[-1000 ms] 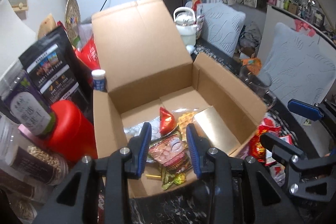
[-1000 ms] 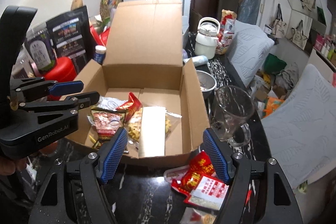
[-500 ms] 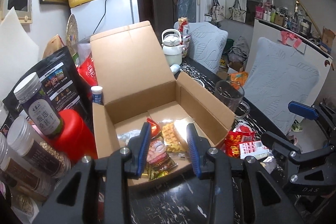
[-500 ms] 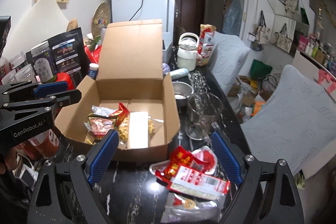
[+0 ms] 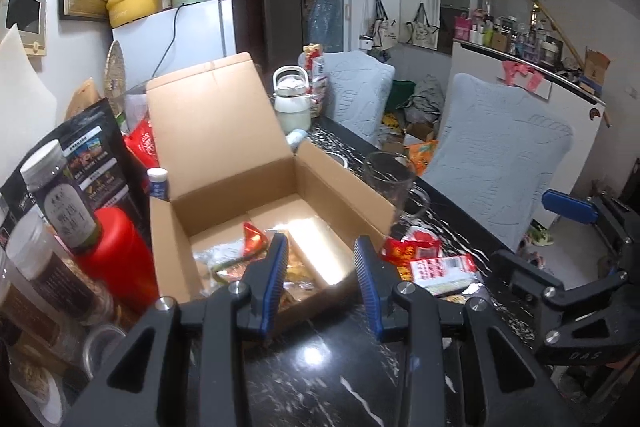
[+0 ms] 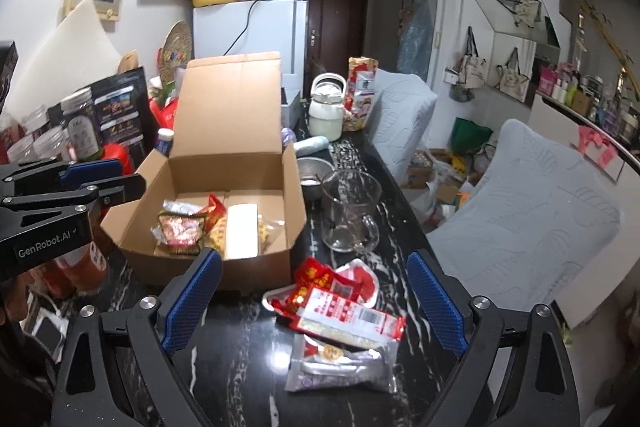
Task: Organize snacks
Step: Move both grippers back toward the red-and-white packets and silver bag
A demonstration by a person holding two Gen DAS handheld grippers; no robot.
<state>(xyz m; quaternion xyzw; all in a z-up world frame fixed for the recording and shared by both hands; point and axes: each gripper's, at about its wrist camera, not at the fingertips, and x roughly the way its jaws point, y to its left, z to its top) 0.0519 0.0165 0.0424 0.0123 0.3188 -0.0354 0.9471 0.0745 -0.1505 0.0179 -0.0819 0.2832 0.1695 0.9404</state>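
Note:
An open cardboard box (image 5: 344, 187) (image 6: 294, 187) stands on the black marble table, its lid raised. Several snack packets (image 6: 180, 227) lie inside it. More red snack packets (image 6: 336, 303) (image 5: 424, 259) and a silver pouch (image 6: 340, 363) lie on the table to the box's right. My left gripper (image 5: 320, 241) (image 6: 128, 175) hovers before the box's front wall, jaws drawn in narrow with nothing between them. My right gripper (image 6: 313, 257) (image 5: 536, 231) hangs above the loose packets, its jaws opening wide and empty.
A glass mug (image 6: 352, 211) and a metal bowl (image 6: 310, 171) stand right of the box. Jars (image 5: 60, 195), a red container (image 5: 116, 255) and dark bags crowd its left. A white kettle (image 6: 326, 107) sits behind. Grey-cushioned chairs (image 6: 520, 211) line the table's right edge.
Both grippers have drawn back and risen away from the box. The right jaws have spread wider. The loose packets on the table have come into fuller view.

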